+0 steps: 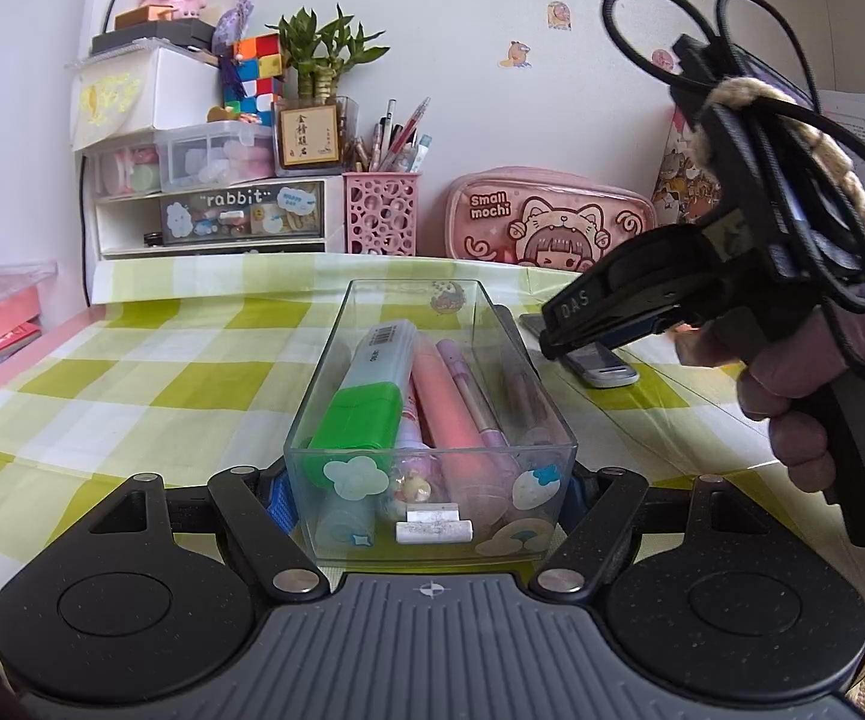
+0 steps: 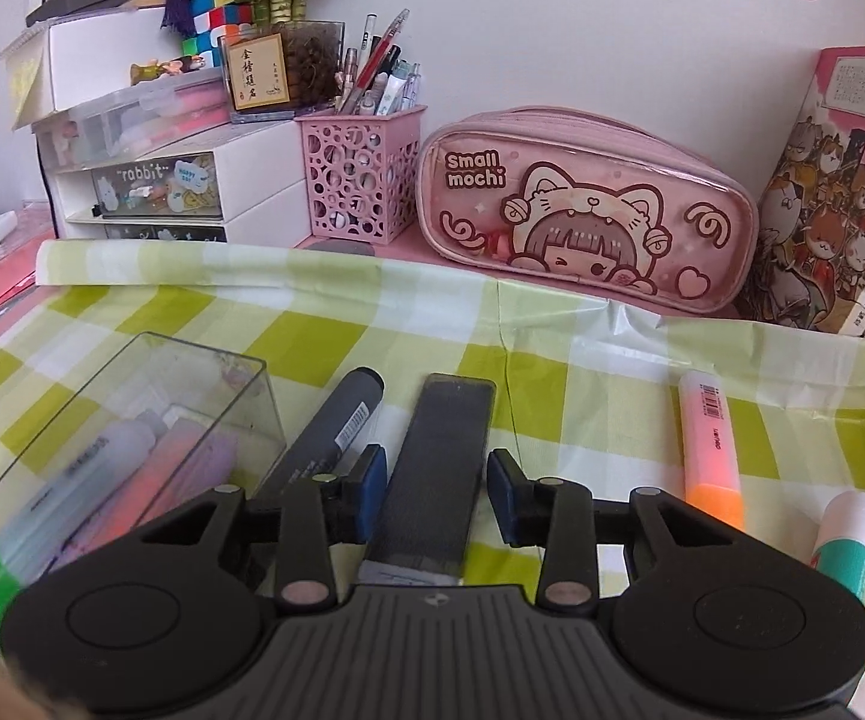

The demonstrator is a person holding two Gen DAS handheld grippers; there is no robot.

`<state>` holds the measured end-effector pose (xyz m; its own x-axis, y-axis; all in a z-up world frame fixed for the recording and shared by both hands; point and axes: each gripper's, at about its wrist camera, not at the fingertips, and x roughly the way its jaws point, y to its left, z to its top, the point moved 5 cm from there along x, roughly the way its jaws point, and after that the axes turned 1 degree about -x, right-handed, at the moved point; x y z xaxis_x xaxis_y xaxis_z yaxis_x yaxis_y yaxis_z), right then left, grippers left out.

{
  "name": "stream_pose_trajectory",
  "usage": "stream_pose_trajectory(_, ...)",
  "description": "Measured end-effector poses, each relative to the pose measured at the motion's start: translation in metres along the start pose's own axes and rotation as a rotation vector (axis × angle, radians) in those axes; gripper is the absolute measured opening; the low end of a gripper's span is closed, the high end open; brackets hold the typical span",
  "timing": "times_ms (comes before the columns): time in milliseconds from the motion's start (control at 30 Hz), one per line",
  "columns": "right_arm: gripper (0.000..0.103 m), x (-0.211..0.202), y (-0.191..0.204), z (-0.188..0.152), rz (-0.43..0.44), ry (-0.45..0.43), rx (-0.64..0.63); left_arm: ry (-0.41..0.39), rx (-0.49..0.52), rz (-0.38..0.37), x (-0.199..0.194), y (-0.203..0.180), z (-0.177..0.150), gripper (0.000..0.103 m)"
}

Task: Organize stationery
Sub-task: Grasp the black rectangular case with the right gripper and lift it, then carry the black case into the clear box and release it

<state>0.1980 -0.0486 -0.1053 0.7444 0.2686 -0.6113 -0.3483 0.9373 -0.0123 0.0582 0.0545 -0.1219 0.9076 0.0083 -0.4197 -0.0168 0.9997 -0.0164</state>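
The clear plastic box sits on the green-checked tablecloth and is already part-filled: a green-capped highlighter, a pink highlighter, a lilac pen and a few small pieces lie lengthwise inside it. The left gripper is clamped on the box's near end, its blue pads pressing the two side walls, so the box looks steadied for loading.

Just to the right of the box, outside it, a dark grey marker lies on the cloth, and beside that a flat dark rectangular case. The right gripper straddles this case with its jaws partly apart; the left pad seems at the case's edge, while a gap shows at the right pad, so I judge it not yet gripped. Farther right, an orange highlighter and a green-and-white glue stick lie loose on the cloth.

By my reading the sorting is roughly half done: four items are left outside the box, the case apparently next. At the far wall stand a pink pen holder and a pink pencil case.
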Motion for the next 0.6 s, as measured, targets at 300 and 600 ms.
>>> stream_pose_trajectory(300,0.048,-0.021,-0.013,-0.013,0.028,0.023,0.033,0.000,-0.001,0.000,0.000,-0.001,0.000,0.075)
stream_pose_trajectory(600,0.048,-0.019,-0.004,-0.014,-0.049,-0.006,0.043,0.000,-0.001,-0.001,0.000,-0.001,0.000,0.075)
